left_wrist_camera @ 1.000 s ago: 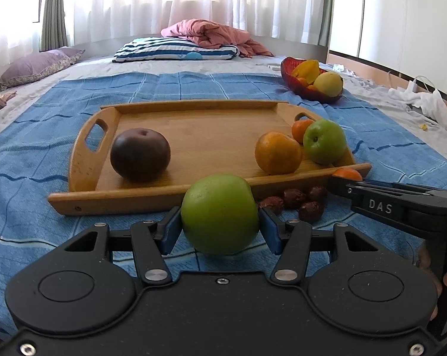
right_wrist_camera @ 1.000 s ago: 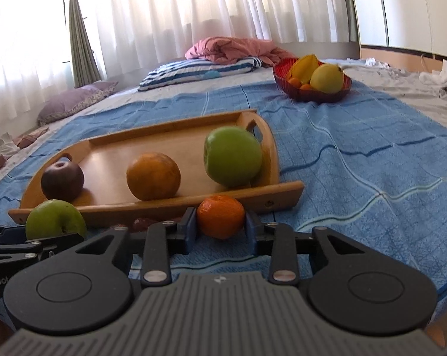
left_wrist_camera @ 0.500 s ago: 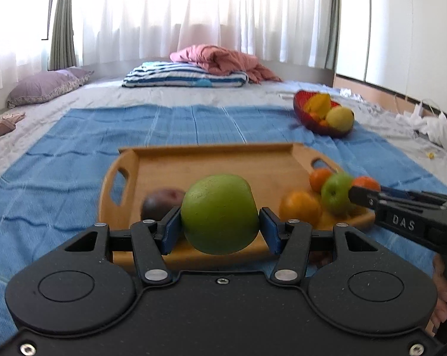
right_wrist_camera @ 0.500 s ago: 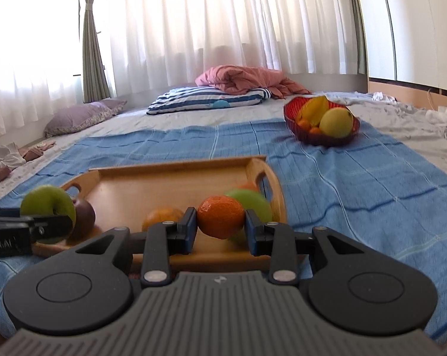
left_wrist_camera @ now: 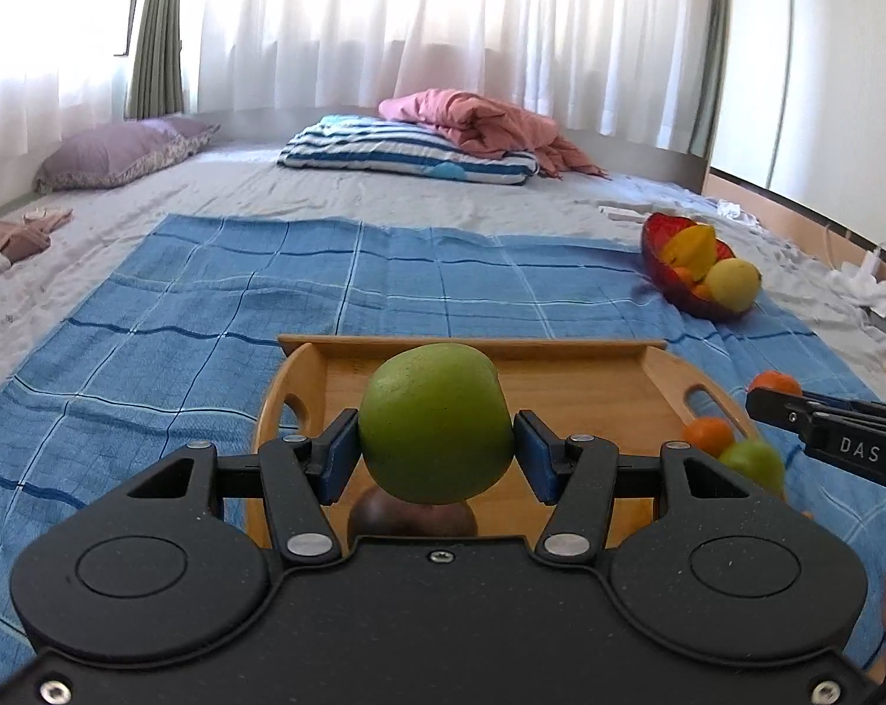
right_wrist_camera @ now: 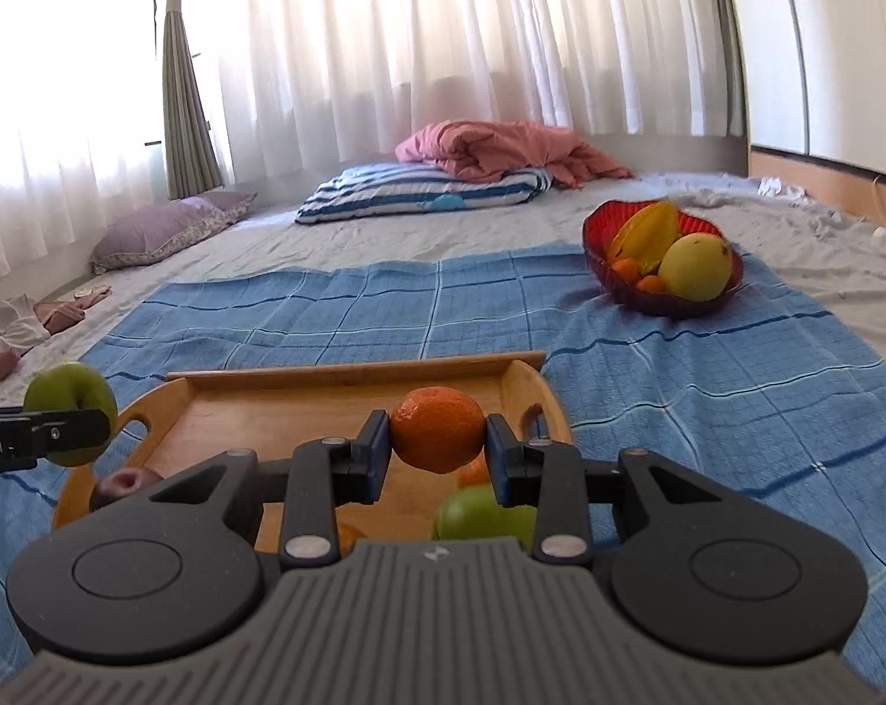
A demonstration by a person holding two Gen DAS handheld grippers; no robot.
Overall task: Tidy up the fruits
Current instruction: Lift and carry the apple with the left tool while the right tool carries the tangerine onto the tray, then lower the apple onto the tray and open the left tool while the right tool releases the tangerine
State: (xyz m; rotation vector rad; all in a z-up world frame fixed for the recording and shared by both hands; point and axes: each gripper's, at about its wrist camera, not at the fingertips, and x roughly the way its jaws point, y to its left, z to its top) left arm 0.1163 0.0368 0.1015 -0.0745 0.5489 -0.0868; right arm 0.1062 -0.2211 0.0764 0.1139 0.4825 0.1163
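The left gripper point(left_wrist_camera: 436, 458) is clamped on a large round green apple point(left_wrist_camera: 436, 423), its blue pads pressed against the fruit's two sides, and holds it in the air above a light wooden tray with cut-out handles point(left_wrist_camera: 590, 393). Beside it, the right gripper point(right_wrist_camera: 437, 457) is closed on a small orange mandarin point(right_wrist_camera: 437, 429), pinched between its dark pads and likewise held clear above the tray.

The tray lies on a blue checked blanket point(left_wrist_camera: 237, 294) spread over a grey bed sheet. On the tray, partly hidden under the left gripper, sits a dark purple-brown round fruit point(left_wrist_camera: 410, 514). Near the tray's right handle rest a smaller green apple point(left_wrist_camera: 751, 463) and another little orange fruit point(left_wrist_camera: 707, 432), touching each other. From the right wrist view a sliver of a further orange fruit point(right_wrist_camera: 346, 533) shows under the gripper body.

Well beyond the tray, to the right on the blanket's edge, stands a red glass bowl point(right_wrist_camera: 596, 235) holding a yellow starfruit point(right_wrist_camera: 645, 232), a yellow round fruit point(right_wrist_camera: 695, 267) and a couple of small orange ones. Farther back lie a blue-and-white striped pillow point(left_wrist_camera: 408, 147) with a crumpled pink quilt point(left_wrist_camera: 478, 120) on it, and a lilac pillow point(left_wrist_camera: 120, 150) against white curtains point(left_wrist_camera: 384, 17).
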